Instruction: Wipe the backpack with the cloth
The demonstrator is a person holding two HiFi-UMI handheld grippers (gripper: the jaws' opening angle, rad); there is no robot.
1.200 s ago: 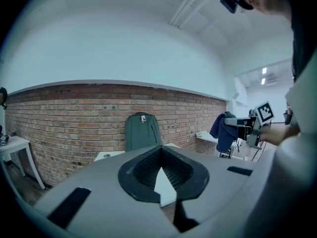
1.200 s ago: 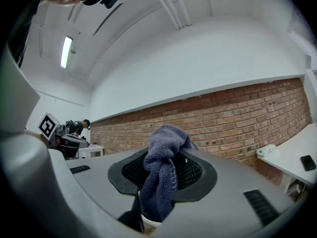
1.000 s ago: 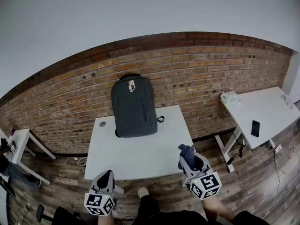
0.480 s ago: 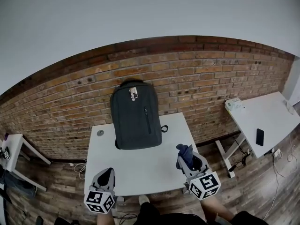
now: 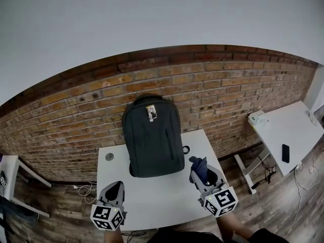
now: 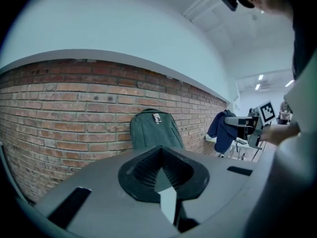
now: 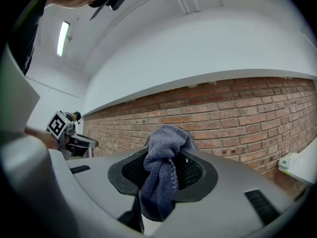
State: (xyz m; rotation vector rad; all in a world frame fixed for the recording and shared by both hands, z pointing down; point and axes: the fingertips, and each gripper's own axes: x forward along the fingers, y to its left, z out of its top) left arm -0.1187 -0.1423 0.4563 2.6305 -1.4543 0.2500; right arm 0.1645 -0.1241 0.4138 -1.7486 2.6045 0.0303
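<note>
Head view, left: the left gripper (image 5: pixel 115 187) hovers over the near edge of the white tabletop (image 5: pixel 157 199), its fingers (image 6: pixel 141 171) closed together with nothing between them. Centre: the dark backpack (image 5: pixel 152 142) stands upright at the tabletop's far edge, against the brick wall (image 5: pixel 76 115). Right: the right gripper (image 5: pixel 201 167) is near the backpack's lower right corner, its fingers clamped on a blue cloth (image 7: pixel 161 180).

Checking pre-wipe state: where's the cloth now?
Head view, right side: the cloth is clamped in the right gripper over the white table, just right of the backpack's lower corner.
</note>
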